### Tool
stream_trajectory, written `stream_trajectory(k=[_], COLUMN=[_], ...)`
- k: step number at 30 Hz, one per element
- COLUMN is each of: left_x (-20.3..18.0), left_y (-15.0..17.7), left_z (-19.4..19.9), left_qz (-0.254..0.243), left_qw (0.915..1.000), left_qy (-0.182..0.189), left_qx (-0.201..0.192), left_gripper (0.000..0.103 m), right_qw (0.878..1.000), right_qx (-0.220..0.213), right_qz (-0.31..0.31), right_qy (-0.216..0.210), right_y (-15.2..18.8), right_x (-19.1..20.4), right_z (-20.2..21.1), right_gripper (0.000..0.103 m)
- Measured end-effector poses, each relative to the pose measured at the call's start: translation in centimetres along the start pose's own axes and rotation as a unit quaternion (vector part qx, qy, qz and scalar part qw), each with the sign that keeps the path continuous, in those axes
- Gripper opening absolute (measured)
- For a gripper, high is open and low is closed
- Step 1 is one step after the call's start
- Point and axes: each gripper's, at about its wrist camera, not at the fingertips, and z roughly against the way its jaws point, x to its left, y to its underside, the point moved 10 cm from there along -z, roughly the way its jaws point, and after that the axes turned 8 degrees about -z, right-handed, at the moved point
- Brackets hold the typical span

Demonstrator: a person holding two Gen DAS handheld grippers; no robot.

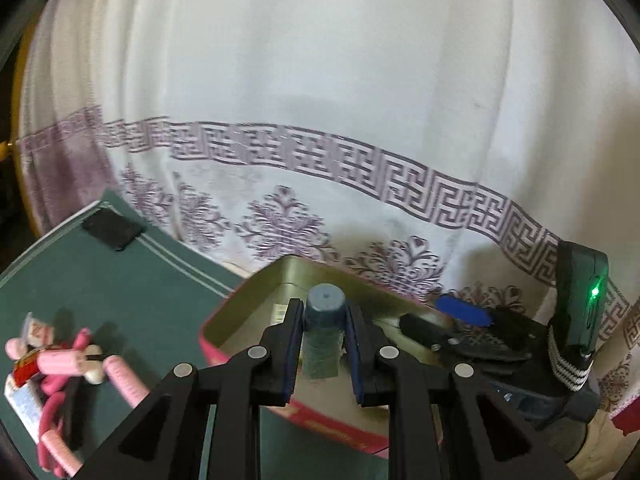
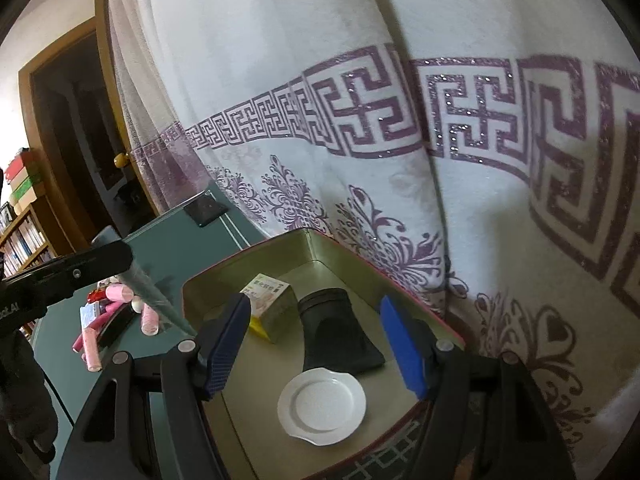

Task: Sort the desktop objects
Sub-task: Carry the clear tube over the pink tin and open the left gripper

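My left gripper [image 1: 323,350] is shut on a dark green cylinder [image 1: 325,330] and holds it over the near rim of the red tin box [image 1: 248,292]. In the right wrist view the cylinder [image 2: 154,300] shows as a long greenish tube slanting toward the box's left wall. My right gripper [image 2: 316,344] is open and empty above the box [image 2: 248,252]. Inside the box lie a white saucer [image 2: 322,406], a black wedge-shaped object [image 2: 338,332] and a small printed carton [image 2: 270,300]. Pink toys and hair rollers [image 1: 60,368] lie on the green desk at the left.
A white curtain with purple pattern [image 1: 320,120] hangs right behind the desk and box. A black pad [image 1: 112,229] lies at the desk's far corner. The right gripper's body with a green light [image 1: 576,320] is beside the box. A bookshelf [image 2: 24,232] stands far left.
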Motion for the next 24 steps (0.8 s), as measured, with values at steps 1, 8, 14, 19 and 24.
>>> stream_trajectory(k=[1,8,14,19,24], left_x=[-0.3,0.3,1.5,2.8,4.3], left_y=[0.0,1.6,2.5,3.1,4.2], left_z=[-0.4,-3.8,-3.4,-2.7,-1.7], left_qz=[0.001,0.039,0.036,0.044,0.062], left_qw=[1.0,0.9986,0.999,0.9985,0.9973], left_qy=[0.005,0.018,-0.008,-0.02,-0.032], left_qx=[0.003,0.03,0.024,0.024,0.025], left_gripper=[0.022,0.058,0.06,0.066,0.068], right_qw=[1.0,1.0,1.0,1.0,1.0], right_qx=[0.001,0.005,0.007,0.0,-0.01], right_qz=[-0.001,-0.01,-0.009,-0.011,-0.013], right_qy=[0.001,0.009,0.012,0.017,0.021], right_y=[0.0,0.1,0.3,0.1,-0.3], right_x=[-0.1,-1.0,-0.9,-0.9,-0.8], right_z=[-0.1,-0.5,-0.8,-0.6,-0.1], right_gripper=[0.072,0.072,0.072,0.072,0.072])
